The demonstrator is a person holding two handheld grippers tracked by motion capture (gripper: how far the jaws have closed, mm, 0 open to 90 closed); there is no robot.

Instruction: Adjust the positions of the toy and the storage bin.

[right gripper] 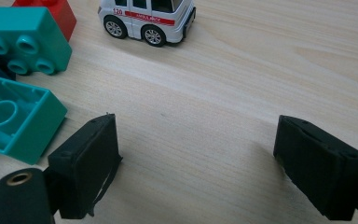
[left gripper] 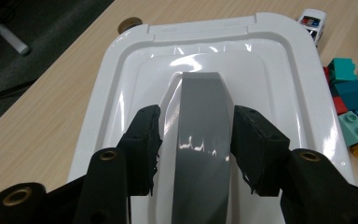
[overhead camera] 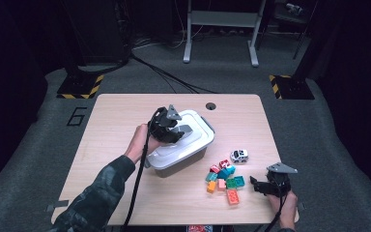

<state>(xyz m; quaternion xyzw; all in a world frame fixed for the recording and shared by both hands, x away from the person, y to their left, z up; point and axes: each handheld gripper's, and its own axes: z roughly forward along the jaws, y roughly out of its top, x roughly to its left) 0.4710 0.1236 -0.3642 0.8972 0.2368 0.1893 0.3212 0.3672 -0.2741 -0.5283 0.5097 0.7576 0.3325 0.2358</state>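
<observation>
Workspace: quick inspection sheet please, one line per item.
Surface: light wooden table, round hole at far edge.
Job's things: white plastic lidded box; grey lid handle between the left claw pads, a narrow gap each side.
Clutter: pile of coloured toy bricks; white toy ambulance.
Grippers: right claw open over bare wood.
Cables: black cable trailing from left claw.
Surroundings: grey floor, metal frame legs.

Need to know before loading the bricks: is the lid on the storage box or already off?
On. The white lid sits flat over the storage box, and the left gripper straddles its grey handle.
</observation>
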